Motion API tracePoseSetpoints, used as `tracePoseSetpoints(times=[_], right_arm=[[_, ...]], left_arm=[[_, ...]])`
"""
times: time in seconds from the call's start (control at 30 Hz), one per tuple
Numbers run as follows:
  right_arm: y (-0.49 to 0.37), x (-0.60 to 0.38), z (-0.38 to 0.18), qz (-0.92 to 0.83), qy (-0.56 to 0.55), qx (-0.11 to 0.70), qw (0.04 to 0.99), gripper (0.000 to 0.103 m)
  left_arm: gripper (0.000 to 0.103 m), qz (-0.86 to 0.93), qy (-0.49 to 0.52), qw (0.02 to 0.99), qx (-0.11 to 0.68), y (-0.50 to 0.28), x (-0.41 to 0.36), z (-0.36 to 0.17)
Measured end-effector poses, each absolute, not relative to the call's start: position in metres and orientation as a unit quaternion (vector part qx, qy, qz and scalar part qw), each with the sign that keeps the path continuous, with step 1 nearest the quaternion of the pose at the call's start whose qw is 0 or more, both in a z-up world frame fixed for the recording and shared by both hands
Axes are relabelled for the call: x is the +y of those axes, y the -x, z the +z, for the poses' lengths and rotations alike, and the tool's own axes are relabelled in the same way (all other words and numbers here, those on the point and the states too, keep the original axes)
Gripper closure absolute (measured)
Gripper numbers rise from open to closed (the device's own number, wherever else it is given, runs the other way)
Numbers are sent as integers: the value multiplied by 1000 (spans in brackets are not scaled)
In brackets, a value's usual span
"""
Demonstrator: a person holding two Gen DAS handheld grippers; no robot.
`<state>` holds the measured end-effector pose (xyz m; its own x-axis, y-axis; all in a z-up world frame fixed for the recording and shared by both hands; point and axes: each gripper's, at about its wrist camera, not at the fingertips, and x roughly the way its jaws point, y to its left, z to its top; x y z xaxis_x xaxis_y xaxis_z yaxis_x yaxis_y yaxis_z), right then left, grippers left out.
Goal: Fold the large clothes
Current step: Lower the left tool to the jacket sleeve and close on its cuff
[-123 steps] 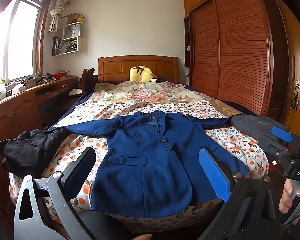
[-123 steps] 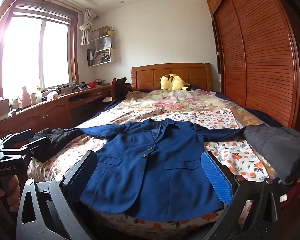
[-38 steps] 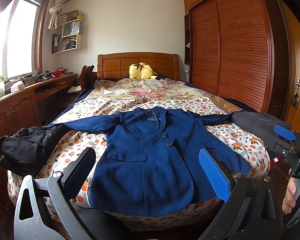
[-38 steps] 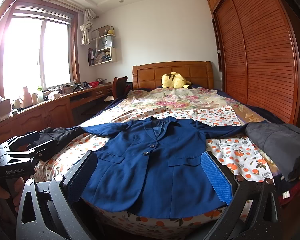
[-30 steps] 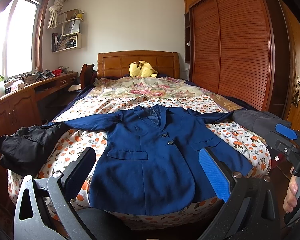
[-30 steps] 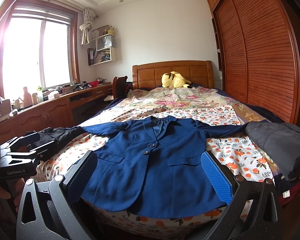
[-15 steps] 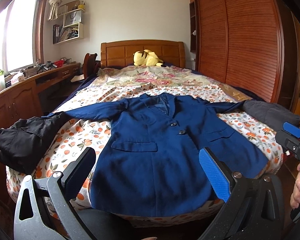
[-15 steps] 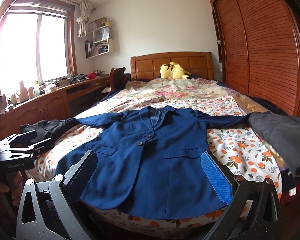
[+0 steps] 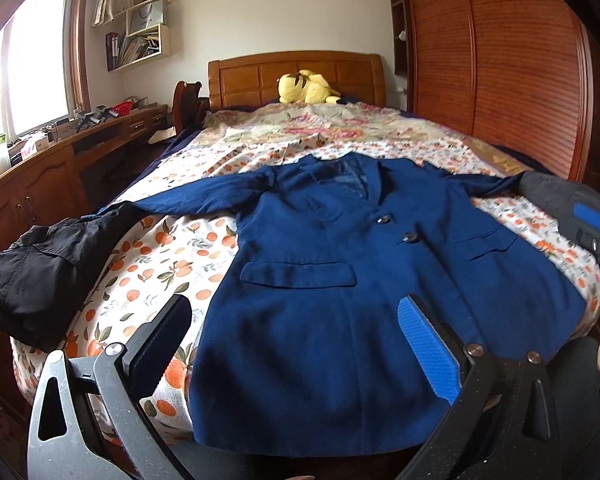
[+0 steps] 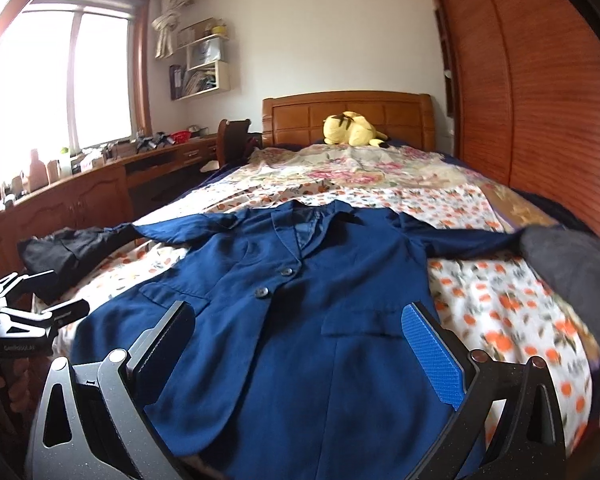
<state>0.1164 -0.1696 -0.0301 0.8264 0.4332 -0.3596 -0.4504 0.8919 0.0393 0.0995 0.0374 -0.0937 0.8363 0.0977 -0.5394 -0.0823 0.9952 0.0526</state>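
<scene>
A navy blue suit jacket point(image 9: 340, 272) lies face up and buttoned on the bed, sleeves spread to both sides, hem toward me; it also shows in the right wrist view point(image 10: 320, 320). My left gripper point(image 9: 296, 340) is open and empty, hovering over the jacket's lower left front. My right gripper point(image 10: 300, 344) is open and empty over the jacket's lower front. Each gripper shows at the edge of the other's view, the right one point(image 9: 596, 232) and the left one point(image 10: 24, 320).
The bed point(image 9: 172, 264) has an orange-print sheet. A black garment point(image 9: 40, 264) lies at its left corner, a dark grey one point(image 10: 572, 272) at its right edge. A yellow plush toy point(image 9: 306, 88) sits by the headboard. A wooden desk point(image 9: 40, 168) stands left, a wardrobe point(image 9: 500, 72) right.
Both grippers have moved forward and lower toward the jacket, which now fills more of both views. Both stay open and empty.
</scene>
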Motion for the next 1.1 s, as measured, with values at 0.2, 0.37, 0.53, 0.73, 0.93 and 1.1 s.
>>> tracePoseSetpoints(times=[0.2,0.37,0.53,0.73,0.93,1.1], right_arm=[[-159,-132,-38,258,40,186,947,0],[-201,-90,-36,295,47,196,934,0],[-248,-56,-50,319,61,219,920,0],[-285,-28,-81,343,88,265,897,0],[-282,-22,-78,349,109,265,892,0],[-291,-18,-82,347,104,273,891,0]], left_arm=[[0,55,-14,950,306,-123,58,-115],[0,58,7,941,333,-141,85,-127],[0,66,25,935,348,-161,121,-131],[0,76,46,930,357,-191,163,-130],[2,74,101,928,350,-232,209,-123],[20,75,151,922,348,-275,252,-126]])
